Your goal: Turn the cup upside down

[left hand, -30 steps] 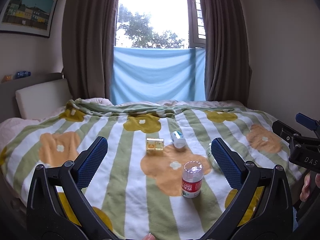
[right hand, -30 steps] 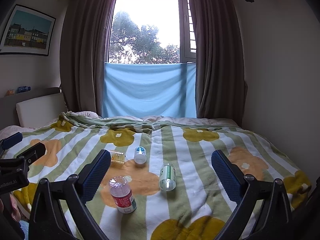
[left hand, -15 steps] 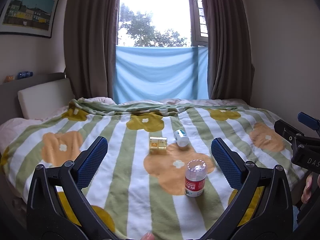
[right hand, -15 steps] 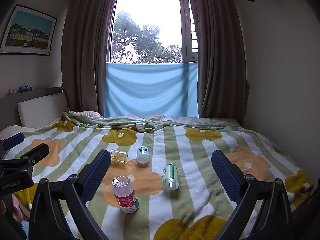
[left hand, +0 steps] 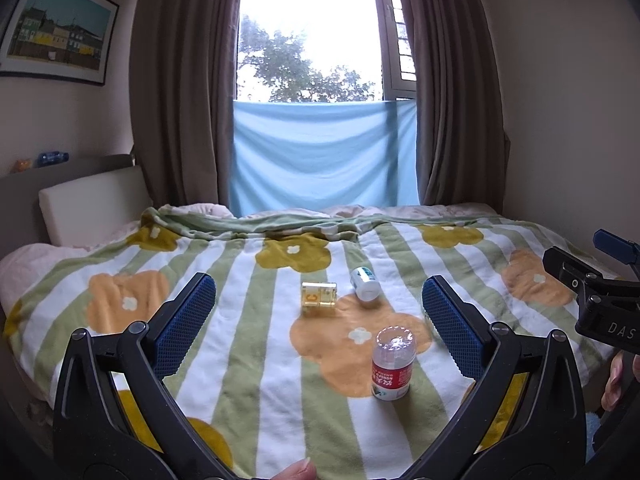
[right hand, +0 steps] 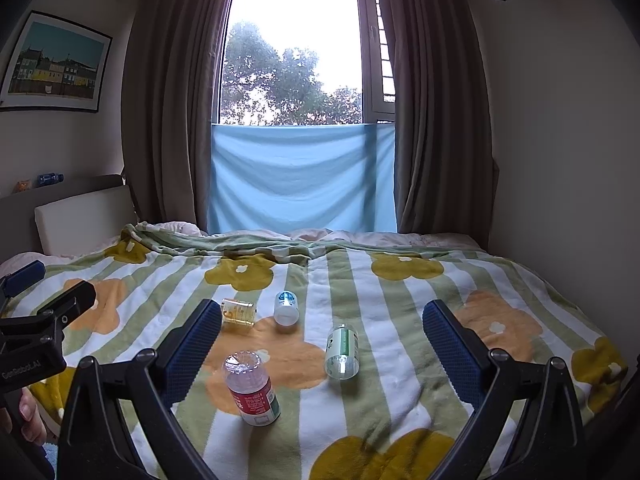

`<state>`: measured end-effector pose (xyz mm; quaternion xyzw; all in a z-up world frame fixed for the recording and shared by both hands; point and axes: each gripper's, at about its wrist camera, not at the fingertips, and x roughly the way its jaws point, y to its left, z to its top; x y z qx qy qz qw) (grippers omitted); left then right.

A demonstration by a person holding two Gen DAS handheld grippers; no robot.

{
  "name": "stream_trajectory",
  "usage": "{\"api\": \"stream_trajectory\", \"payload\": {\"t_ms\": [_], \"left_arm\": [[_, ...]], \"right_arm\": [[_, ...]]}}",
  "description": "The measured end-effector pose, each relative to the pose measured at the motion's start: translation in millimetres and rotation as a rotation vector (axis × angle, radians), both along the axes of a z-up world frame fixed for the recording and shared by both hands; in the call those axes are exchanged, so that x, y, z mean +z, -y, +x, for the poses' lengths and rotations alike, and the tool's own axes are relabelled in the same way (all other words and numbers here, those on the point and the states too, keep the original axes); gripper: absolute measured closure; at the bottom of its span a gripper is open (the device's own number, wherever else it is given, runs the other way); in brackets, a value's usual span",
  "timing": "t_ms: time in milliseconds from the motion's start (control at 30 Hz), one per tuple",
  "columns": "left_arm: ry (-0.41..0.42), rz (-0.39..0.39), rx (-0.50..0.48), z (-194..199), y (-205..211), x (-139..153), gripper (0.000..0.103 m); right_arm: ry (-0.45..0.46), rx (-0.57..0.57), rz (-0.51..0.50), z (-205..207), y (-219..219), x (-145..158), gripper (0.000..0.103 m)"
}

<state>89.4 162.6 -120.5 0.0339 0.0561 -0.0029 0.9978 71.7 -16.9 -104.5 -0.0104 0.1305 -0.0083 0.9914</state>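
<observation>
**Both grippers spread and empty above the bed, cups lying ahead**

Nearest, in the left wrist view, the left gripper [left hand: 318, 312] fills the lower frame with its blue pads wide apart, holding nothing. In the right wrist view the right gripper [right hand: 320, 330] is likewise spread and empty.

Just beyond, the red-label cup [left hand: 392, 364] stands on the striped blanket [left hand: 240, 360], its clear closed end up, lower centre-right between the left gripper's pads; it looks already inverted. In the right wrist view it sits lower left of centre [right hand: 251, 388], leaning a little.

The green-label cup [right hand: 341, 351] lies on its side at mid-frame between the right gripper's pads, long axis pointing roughly away from the camera. The right hand seems nearer to it; the left view does not show it.

Farther off lie the white cup [right hand: 286, 308], also on its side, and the yellow cup [right hand: 239, 312] at its left.
</observation>
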Motion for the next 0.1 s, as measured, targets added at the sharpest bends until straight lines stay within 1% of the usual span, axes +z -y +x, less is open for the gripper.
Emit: {"api": "stream_trajectory", "payload": {"t_ms": [100], "left_arm": [[0.019,-0.002,-0.008,-3.3,1.4,1.7,0.0]], "right_arm": [[-0.001,0.0,0.0,0.5,1.1,0.3,0.003]]}}
